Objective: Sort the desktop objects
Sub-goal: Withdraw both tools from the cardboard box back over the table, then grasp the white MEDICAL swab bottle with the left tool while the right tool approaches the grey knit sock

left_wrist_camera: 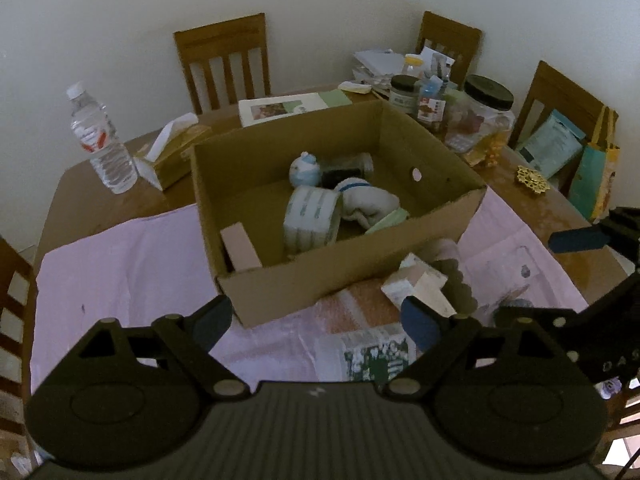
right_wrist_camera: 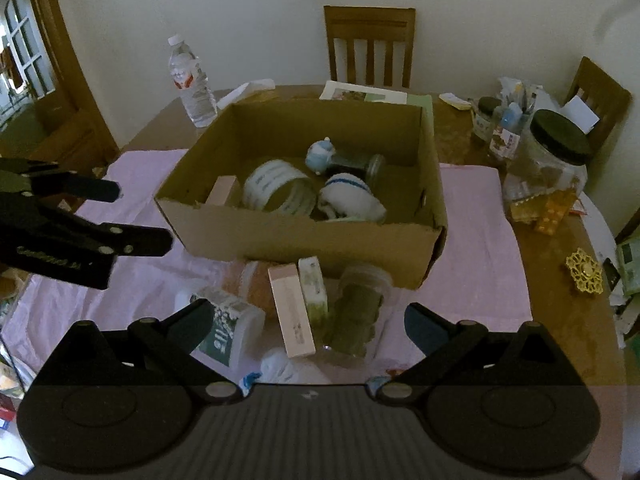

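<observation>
No legible text on any object.

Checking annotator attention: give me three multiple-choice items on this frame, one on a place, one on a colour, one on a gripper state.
1. Where is the tape roll?
A. in the box
B. on the cloth
C. on a chair

2. What colour is the big jar's lid?
A. white
B. black
C. yellow

3. How is the right gripper?
A. shut on the pink carton
B. shut, empty
C. open, empty

Answers:
1 A: the roll lies within the box walls.
2 B: the lid reads dark black in both views.
3 C: its fingers stand wide apart above the pink carton, gripping nothing.
</observation>
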`<state>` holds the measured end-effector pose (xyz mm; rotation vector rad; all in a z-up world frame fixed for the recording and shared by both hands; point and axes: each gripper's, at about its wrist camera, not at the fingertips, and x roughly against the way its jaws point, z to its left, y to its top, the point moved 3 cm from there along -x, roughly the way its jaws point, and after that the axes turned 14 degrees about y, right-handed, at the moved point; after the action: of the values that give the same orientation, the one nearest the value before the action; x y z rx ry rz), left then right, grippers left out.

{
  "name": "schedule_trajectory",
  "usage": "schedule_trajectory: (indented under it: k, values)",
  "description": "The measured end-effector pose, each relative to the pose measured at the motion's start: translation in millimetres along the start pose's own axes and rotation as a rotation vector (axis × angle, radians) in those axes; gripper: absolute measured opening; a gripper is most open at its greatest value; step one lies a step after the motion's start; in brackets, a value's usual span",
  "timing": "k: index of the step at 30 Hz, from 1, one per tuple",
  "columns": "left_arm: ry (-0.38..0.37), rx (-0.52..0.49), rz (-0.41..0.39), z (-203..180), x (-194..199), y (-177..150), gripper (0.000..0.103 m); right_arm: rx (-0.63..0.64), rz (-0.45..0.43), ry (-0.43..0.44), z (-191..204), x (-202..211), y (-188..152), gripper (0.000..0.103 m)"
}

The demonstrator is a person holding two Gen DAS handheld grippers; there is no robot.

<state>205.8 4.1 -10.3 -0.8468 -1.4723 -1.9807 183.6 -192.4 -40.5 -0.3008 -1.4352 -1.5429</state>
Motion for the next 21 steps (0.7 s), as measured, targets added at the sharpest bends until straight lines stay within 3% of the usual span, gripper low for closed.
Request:
schedule_trajectory:
  k: [6,11,21]
  values:
    - [-0.03,0.017,0.012,1,-8,-28,0.095,0.033,-0.012,-0.028,10,-5,-15,0.103]
    - [-0.043,0.019,0.013,3,-15,-43,0.095,-0.022,-0.013,-0.031,16,-6,-29,0.103]
    - [-0.099,-0.01,0.041,-16,-32,-56,0.095,-0.093,-0.025,-0.137,13,8,-60,0.103]
